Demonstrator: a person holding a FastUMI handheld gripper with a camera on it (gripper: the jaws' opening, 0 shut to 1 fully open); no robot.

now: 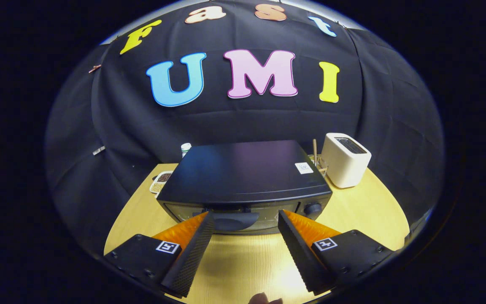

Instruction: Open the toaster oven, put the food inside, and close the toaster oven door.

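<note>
It was a recording booth: black cloth wall (243,122) behind a wooden table (243,261) set with a toaster oven (243,177) and toaster (346,159).

Black cloth wall (243,122) behind a pale wooden table (365,211).

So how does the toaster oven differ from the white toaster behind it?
The toaster oven is black, wide and low; the toaster is white, narrower and upright. The toaster oven has a front door, shut, with a handle and a knob; the toaster has a slot on top. The toaster oven sits just ahead of the open tool; the toaster stands beyond. Both rest on the wooden table.
</note>
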